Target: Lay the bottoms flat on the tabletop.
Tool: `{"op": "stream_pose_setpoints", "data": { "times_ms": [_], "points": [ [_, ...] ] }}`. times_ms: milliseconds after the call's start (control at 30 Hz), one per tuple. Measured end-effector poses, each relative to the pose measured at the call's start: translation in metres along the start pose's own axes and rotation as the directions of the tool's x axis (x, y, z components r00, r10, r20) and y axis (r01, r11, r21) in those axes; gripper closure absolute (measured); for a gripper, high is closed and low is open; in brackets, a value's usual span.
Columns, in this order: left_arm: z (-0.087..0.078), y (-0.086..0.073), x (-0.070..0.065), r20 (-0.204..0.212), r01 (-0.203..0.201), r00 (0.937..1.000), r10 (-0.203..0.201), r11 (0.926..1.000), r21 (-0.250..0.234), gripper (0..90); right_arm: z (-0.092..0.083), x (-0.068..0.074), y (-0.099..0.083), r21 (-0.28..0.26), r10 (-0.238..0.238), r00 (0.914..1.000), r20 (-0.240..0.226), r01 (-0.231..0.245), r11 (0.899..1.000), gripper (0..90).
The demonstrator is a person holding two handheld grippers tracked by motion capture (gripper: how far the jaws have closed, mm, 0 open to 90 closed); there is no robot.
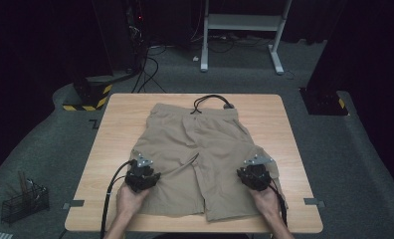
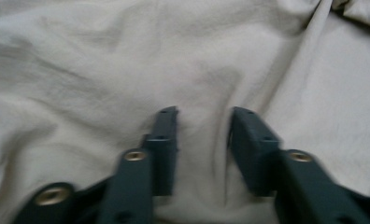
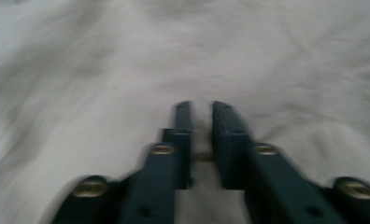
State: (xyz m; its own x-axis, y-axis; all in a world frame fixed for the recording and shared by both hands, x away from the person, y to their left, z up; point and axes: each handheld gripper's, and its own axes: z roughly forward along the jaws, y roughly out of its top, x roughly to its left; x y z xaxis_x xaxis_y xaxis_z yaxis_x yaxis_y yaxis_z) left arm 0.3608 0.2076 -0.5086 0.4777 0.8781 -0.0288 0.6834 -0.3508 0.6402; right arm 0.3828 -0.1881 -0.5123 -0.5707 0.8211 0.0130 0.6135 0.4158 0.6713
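Note:
Khaki shorts (image 1: pixel 200 149) lie flat on the wooden table (image 1: pixel 125 114), waistband at the far side with a black drawstring (image 1: pixel 210 102). My left gripper (image 1: pixel 142 174) rests over the left leg of the shorts. In the left gripper view its jaws stand apart over the cloth (image 2: pixel 103 70), and the gripper (image 2: pixel 205 112) is open. My right gripper (image 1: pixel 256 174) is over the right leg. The right gripper view is blurred; there the gripper (image 3: pixel 202 105) has its jaws almost together, shut, just above the cloth (image 3: pixel 267 60). Whether cloth is pinched between them I cannot tell.
A wire basket (image 1: pixel 23 201) stands on the floor at the left. A yellow-and-black striped base (image 1: pixel 88 97) and cables lie beyond the table's far left corner, a white frame (image 1: pixel 242 30) behind, a black stand base (image 1: pixel 324 102) at the right.

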Motion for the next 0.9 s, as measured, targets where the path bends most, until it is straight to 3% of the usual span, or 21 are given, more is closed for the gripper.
{"op": "stream_pose_setpoints", "data": {
  "times_ms": [133, 200, 233, 267, 333, 467, 567, 667, 767, 900],
  "points": [
    [-0.005, -0.003, 0.002, 0.019, 0.0, 0.9998, 0.0, 0.9998, 0.021, 86.4, -0.003, 0.019, -0.005, -0.011, -0.085, 0.9941, -0.068, 0.084, 0.996, 89.5],
    [-0.005, -0.003, 0.001, 0.014, 0.001, 0.9999, -0.001, 1.0, -0.001, 86.3, -0.004, 0.025, -0.005, -0.011, -0.12, 0.9869, -0.108, 0.12, 0.993, 89.4],
    [-0.005, -0.002, 0.001, 0.012, 0.009, 0.9999, -0.009, 0.9995, -0.031, 81.4, -0.006, 0.024, -0.004, -0.033, -0.125, 0.9861, -0.11, 0.122, 0.992, 88.7],
    [-0.005, 0.0, 0.001, 0.015, 0.024, 0.9996, -0.023, 0.998, -0.059, 72.9, -0.01, 0.02, -0.001, -0.067, -0.118, 0.9879, -0.1, 0.112, 0.992, 86.4],
    [-0.002, 0.006, 0.002, 0.041, 0.061, 0.9975, -0.058, 0.9933, -0.098, 64.5, -0.018, 0.004, 0.011, -0.156, -0.095, 0.9939, -0.056, 0.085, 0.984, 81.8],
    [0.01, 0.021, 0.004, 0.032, 0.084, 0.9962, -0.081, 0.9897, -0.116, 56.5, -0.015, -0.025, 0.04, -0.209, -0.092, 0.9956, 0.018, 0.093, 0.973, 75.8],
    [0.019, 0.025, 0.006, 0.015, 0.094, 0.9955, -0.093, 0.9881, -0.122, 51.5, 0.001, -0.043, 0.055, -0.185, -0.039, 0.9983, 0.042, 0.046, 0.982, 72.2],
    [0.027, 0.024, 0.008, -0.002, 0.107, 0.9942, -0.108, 0.9881, -0.11, 48.9, 0.017, -0.061, 0.067, -0.178, 0.023, 0.9957, 0.09, -0.007, 0.984, 69.2],
    [0.03, 0.02, 0.009, 0.0, 0.115, 0.9933, -0.115, 0.9856, -0.125, 48.8, 0.031, -0.08, 0.076, -0.169, 0.099, 0.9876, 0.122, -0.077, 0.983, 67.3],
    [0.031, 0.015, 0.006, -0.017, 0.101, 0.9943, -0.105, 0.9823, -0.158, 48.1, 0.048, -0.1, 0.084, -0.121, 0.144, 0.9788, 0.145, -0.127, 0.984, 65.0]
  ]
}}
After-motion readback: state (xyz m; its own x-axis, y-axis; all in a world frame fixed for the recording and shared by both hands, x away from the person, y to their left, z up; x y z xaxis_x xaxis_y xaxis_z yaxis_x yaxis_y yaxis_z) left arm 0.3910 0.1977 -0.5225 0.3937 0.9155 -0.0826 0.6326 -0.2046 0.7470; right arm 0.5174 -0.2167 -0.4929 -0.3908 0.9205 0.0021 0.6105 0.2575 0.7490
